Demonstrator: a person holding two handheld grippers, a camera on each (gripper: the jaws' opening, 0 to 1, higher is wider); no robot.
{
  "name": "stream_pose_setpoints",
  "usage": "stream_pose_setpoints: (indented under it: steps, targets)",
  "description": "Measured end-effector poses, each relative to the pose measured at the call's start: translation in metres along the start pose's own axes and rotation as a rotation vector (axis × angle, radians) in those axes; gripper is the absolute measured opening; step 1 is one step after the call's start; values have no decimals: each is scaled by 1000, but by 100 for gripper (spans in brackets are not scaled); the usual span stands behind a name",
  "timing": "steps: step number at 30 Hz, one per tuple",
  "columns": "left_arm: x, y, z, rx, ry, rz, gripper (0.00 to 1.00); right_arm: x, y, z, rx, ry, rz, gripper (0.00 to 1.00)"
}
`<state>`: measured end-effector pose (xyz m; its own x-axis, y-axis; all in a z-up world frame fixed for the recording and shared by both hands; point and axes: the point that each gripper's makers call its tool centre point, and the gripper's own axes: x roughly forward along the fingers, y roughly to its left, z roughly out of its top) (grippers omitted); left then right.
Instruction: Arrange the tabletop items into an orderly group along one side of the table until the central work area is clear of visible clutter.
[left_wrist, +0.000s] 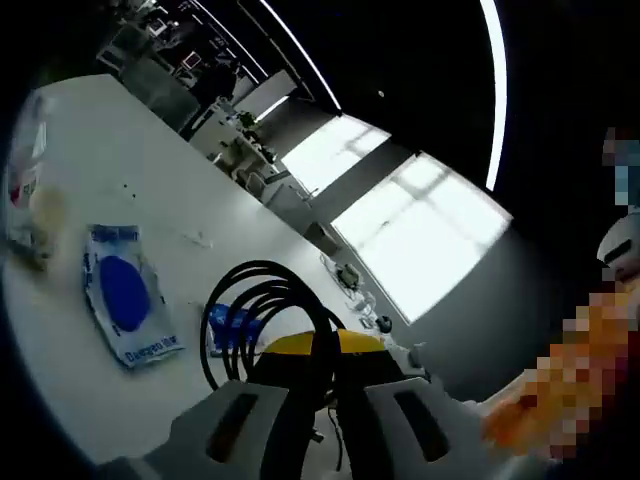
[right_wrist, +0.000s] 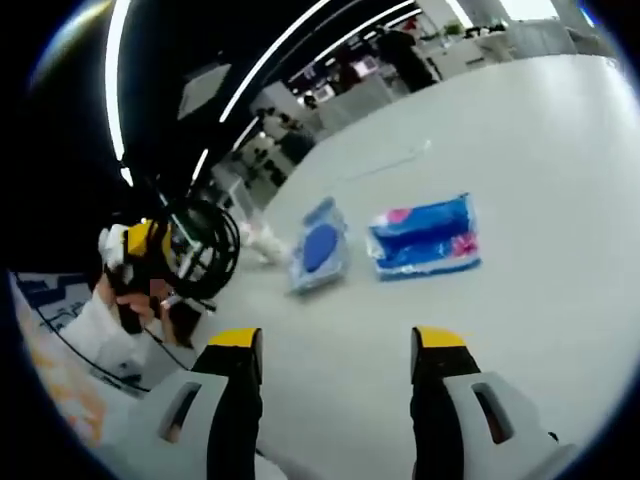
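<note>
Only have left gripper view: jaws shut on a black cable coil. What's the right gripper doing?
Observer: The right gripper is open, with nothing between its jaws, above bare table.
Operator: Anything ahead of it?
Observer: A blue pack with pink marks lies flat beside the white packet with the blue circle.
Operator: Where's my coil relative to those?
Observer: In the right gripper view, the cable coil held by the left gripper is apart from both packs, to their left.
</note>
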<state>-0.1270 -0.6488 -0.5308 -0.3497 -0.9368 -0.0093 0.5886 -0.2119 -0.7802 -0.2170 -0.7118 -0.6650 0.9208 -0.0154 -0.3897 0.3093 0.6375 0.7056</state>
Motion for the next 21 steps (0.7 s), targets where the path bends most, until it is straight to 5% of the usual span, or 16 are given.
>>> stream_pose_setpoints:
  steps: [2, 6, 9, 15, 19, 21]
  targets:
    - [3, -11, 1, -4, -6, -55, 2, 0, 9, 4, 55, -17, 40, 58]
    - [7, -42, 3, -46, -41, -210, 2, 2, 26, 14, 27, -24, 90, 61]
    - [8, -59, 4, -83, -62, -301, 2, 7, 57, 20, 91, -38, 226, 64]
    - [9, -70, -1, -106, -57, -379, 2, 12, 88, 5, 72, 28, 370, 60]
    - [-1, -86, 12, -168, -124, -487, 2, 2, 105, 11, 270, -14, 531, 61]
    - [-5, -91, 17, -178, -147, -523, 2, -4, 109, 19, 349, -48, 590, 70]
